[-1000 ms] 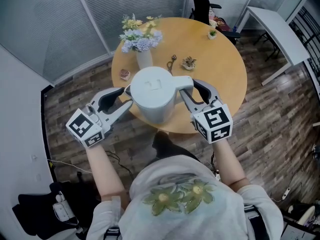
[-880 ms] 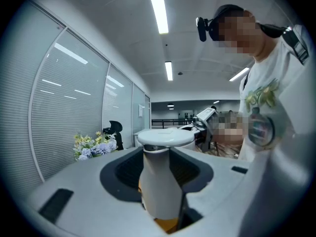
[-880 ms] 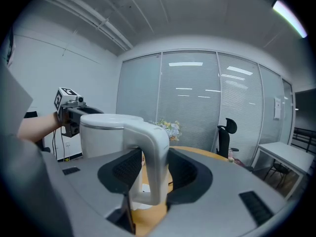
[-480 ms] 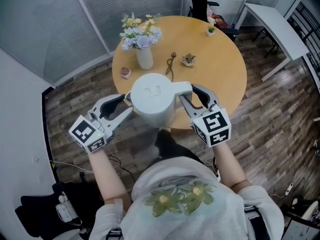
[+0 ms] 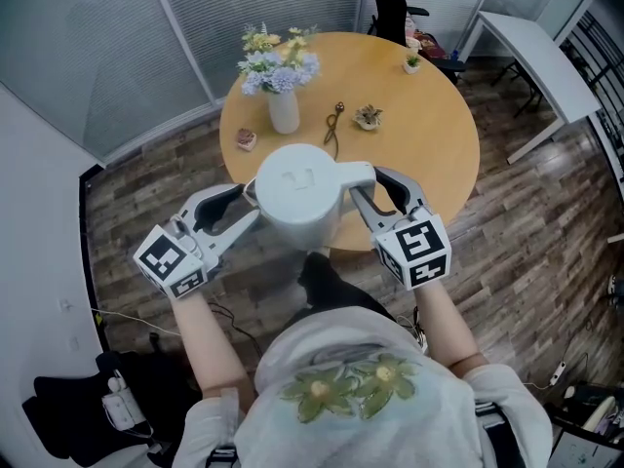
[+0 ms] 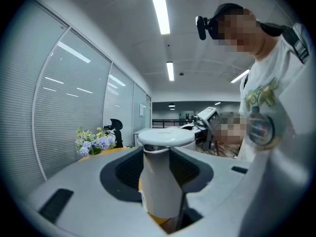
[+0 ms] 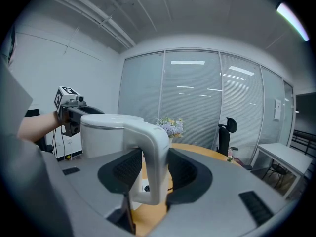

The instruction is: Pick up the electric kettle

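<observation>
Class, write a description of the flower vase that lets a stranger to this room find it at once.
Start at the round wooden table. On its far left part stands a white vase holding blue and yellow flowers. Unlike the small, low trinkets near it, it stands tall with a bouquet on top.

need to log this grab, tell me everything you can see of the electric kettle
The electric kettle is white, smooth, plastic-looking and upright, with a round flat lid and a looped handle on the person's right. It is over the near edge of the round wooden table. The right tongs clamp the handle; the left tongs clamp the opposite side below the lid. Whether its base touches the table is unclear.
</observation>
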`<state>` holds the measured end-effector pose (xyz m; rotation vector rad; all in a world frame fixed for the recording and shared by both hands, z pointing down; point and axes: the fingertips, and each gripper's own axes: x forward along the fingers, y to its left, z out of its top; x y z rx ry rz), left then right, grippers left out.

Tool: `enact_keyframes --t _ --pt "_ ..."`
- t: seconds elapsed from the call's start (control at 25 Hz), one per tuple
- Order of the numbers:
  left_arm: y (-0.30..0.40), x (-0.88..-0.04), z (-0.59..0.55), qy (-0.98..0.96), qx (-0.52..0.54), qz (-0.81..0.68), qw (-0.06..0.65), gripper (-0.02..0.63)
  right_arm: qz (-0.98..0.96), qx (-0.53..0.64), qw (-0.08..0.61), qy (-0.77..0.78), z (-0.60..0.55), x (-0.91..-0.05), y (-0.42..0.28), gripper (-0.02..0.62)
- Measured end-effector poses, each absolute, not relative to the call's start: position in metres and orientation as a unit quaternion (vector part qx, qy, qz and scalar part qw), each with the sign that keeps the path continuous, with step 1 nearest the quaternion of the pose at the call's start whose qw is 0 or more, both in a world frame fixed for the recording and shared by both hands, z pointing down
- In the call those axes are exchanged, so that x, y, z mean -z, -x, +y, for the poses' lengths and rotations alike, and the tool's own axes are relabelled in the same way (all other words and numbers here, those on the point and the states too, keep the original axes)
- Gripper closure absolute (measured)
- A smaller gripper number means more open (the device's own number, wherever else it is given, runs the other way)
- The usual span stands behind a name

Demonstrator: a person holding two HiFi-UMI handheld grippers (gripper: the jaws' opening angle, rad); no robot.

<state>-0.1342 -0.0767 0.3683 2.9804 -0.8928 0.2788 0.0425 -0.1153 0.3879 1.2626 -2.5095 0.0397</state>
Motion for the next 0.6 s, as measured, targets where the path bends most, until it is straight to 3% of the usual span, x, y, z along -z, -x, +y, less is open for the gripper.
enact_keyframes --t 0.6 --pt "0.1336 -0.3663 -0.083 -0.952 -0.096 -0.29 0.005 0.439 -0.883 -0.008 0.163 -0.44 -0.1239 -0.3858 -0.0423 0.416"
